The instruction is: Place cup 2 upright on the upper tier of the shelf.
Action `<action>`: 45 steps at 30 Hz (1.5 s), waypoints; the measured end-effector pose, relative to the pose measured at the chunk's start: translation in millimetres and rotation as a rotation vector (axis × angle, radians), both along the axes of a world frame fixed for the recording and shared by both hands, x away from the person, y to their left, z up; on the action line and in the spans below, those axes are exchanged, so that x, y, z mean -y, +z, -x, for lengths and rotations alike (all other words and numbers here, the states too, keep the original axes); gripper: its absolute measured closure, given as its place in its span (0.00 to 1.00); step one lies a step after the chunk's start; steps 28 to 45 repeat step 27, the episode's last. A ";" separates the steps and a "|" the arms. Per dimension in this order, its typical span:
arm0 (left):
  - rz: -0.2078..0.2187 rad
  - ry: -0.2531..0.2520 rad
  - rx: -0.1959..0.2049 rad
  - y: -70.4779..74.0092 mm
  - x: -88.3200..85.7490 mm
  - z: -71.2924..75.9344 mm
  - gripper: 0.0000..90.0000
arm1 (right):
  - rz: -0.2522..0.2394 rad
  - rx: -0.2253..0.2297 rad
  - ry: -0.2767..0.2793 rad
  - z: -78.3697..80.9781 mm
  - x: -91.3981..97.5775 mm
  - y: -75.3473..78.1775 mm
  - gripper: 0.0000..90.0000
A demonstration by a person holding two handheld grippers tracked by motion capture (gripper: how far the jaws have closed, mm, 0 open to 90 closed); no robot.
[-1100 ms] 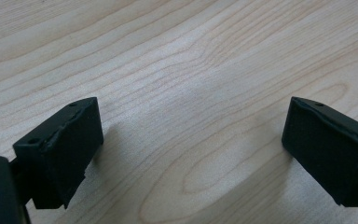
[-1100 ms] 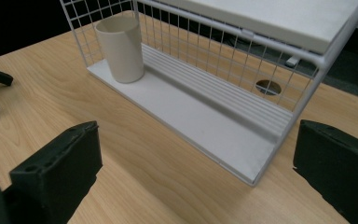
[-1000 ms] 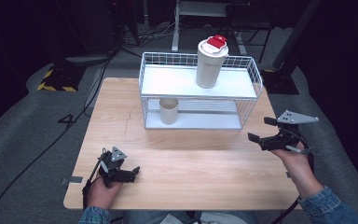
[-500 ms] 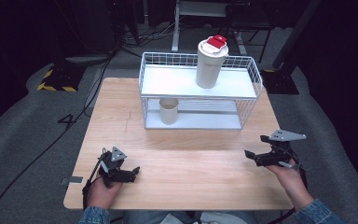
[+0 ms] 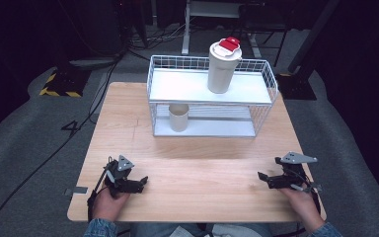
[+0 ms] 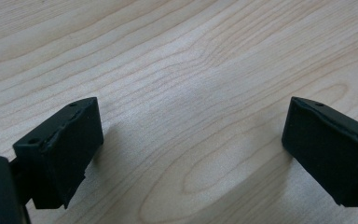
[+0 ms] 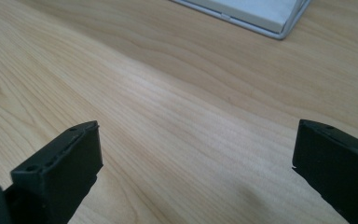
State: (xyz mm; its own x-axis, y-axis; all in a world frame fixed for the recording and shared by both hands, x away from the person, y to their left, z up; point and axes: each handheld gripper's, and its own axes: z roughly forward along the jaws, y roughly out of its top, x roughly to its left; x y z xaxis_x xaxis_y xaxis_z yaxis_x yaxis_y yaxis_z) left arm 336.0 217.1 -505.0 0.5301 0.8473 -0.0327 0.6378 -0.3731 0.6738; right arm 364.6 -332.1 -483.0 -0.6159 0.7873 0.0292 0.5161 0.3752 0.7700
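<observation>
High view, left to right: left black two-jaw gripper (image 5: 140,182) low on the pale wooden table (image 5: 207,163), jaws wide, nothing between; white wire two-tier rack (image 5: 262,106) beyond, cream cup (image 5: 179,117) below, white red-lidded tumbler (image 5: 223,66) above; right black two-jaw gripper (image 5: 263,177) near the table's right edge, gaping, empty

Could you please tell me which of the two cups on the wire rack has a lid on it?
The tall cup on the top shelf: it has a red-and-white lid, while the small cup below stands open.
</observation>
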 end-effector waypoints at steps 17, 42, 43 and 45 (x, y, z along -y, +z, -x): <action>0.000 0.000 0.000 0.0 0.0 0.0 0.06 | 0.079 -0.044 -0.048 -0.9 -2.9 -22.5 0.03; -0.008 0.026 -0.009 -0.8 0.8 -5.1 0.00 | 0.082 -0.053 -0.106 0.3 -4.2 -23.0 0.00; -0.008 0.026 -0.009 -0.8 0.8 -5.1 0.00 | 0.082 -0.053 -0.106 0.3 -4.2 -23.0 0.00; -0.008 0.026 -0.009 -0.8 0.8 -5.1 0.00 | 0.082 -0.053 -0.106 0.3 -4.2 -23.0 0.00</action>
